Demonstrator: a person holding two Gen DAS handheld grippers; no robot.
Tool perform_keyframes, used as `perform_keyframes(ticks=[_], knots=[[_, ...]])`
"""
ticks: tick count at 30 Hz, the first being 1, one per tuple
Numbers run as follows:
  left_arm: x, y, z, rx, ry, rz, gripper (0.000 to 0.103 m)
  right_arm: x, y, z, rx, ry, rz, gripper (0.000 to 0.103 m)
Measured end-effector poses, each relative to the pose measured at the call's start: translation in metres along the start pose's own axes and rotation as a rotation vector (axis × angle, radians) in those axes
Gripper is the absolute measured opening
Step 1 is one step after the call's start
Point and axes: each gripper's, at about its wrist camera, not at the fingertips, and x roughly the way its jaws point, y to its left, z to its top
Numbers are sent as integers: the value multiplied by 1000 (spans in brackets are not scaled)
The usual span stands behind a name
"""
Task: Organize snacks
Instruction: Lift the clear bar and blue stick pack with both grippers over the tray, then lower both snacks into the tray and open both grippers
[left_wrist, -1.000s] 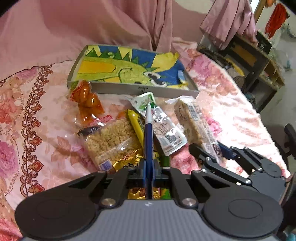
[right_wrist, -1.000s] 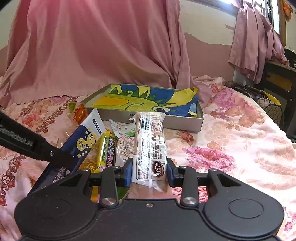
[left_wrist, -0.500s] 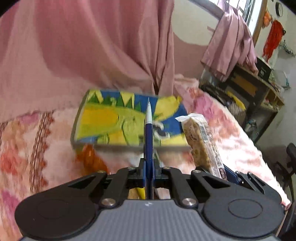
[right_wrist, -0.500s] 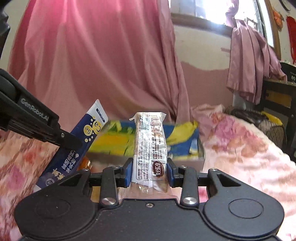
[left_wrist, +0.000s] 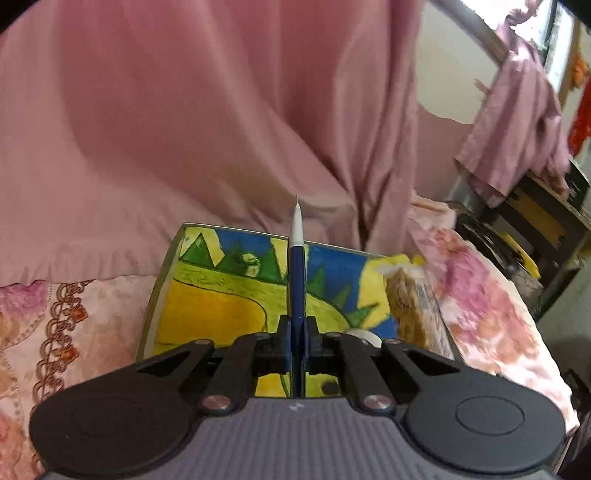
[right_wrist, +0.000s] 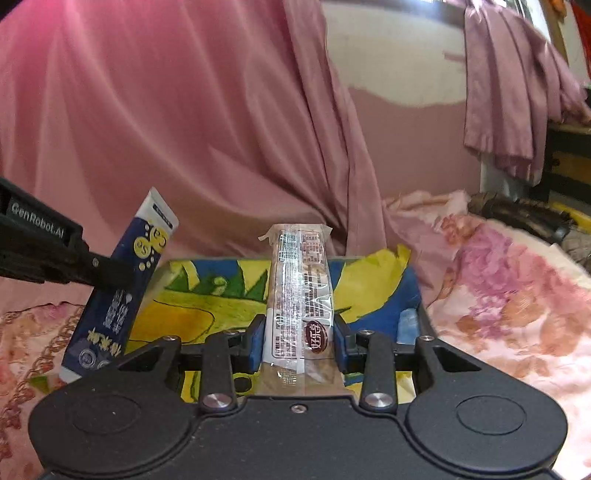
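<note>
My left gripper (left_wrist: 296, 343) is shut on a flat blue-and-white sachet (left_wrist: 296, 280), seen edge-on and pointing forward over the tray. The tray (left_wrist: 162, 280) is shallow and grey-rimmed with a bright dinosaur picture inside, and lies on the floral bedspread just ahead. My right gripper (right_wrist: 298, 343) is shut on a long clear-wrapped snack bar (right_wrist: 299, 291), held above the tray's near side (right_wrist: 421, 314). In the right wrist view the blue sachet (right_wrist: 122, 291) hangs at the left, pinched in the left gripper (right_wrist: 110, 273). The snack bar (left_wrist: 410, 306) shows blurred at the right of the left wrist view.
A pink curtain (left_wrist: 221, 129) hangs right behind the tray. The floral bedspread (right_wrist: 517, 295) spreads to both sides. At the far right stand a dark shelf (left_wrist: 535, 221) and a hanging pink cloth (right_wrist: 517, 110).
Both grippers rose from the pile of snacks and moved forward with their packets to above the tray. The pile has dropped out of view and the tray looks much nearer.
</note>
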Motion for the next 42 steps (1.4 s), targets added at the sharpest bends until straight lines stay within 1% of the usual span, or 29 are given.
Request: perform_keyframes(ticks=[4,8,13,17,22,27,29,30,31,32,33,34,36,37,38,40,42], knots=[[25,12,8,-54,19,-2,6,30,10,-3,6,53,-10,38],[42,23,10,-77,48,14,6,51,18,-2,14,111,-15,38],[60,35,7,-107,92,38,6,71,29,-2,-25,175,-29,39],[70,38,4,-116,121,51,6,81,33,-3,-25,216,-29,39],[77,39,0,-135,136,51,6,87,33,-7,-35,231,-30,39],[84,34,-4,-128,160,75,7,87,33,-6,-36,231,-32,41],[85,33,-6,-126,166,87,12,85,32,-7,-26,226,-28,43],[85,33,-6,-124,168,93,17,83,32,-7,-25,224,-25,47],[85,32,-7,-119,173,99,32,82,31,-8,-27,223,-29,50],[84,32,-7,-117,178,103,42,79,31,-8,-29,220,-30,54],[83,32,-8,-119,179,112,62,77,30,-8,-27,214,-31,60],[80,32,-9,-123,169,120,69,74,29,-8,-24,207,-30,62],[74,32,-11,-130,154,117,75,66,26,-8,-15,192,-28,73],[70,33,-11,-132,156,110,81,61,24,-8,-10,180,-24,75],[66,32,-12,-134,151,109,83,55,22,-8,-6,169,-21,78],[52,29,-15,-116,113,102,87,41,19,-8,1,135,-23,83],[37,25,-18,-99,82,89,92,24,15,-7,7,100,-23,90]])
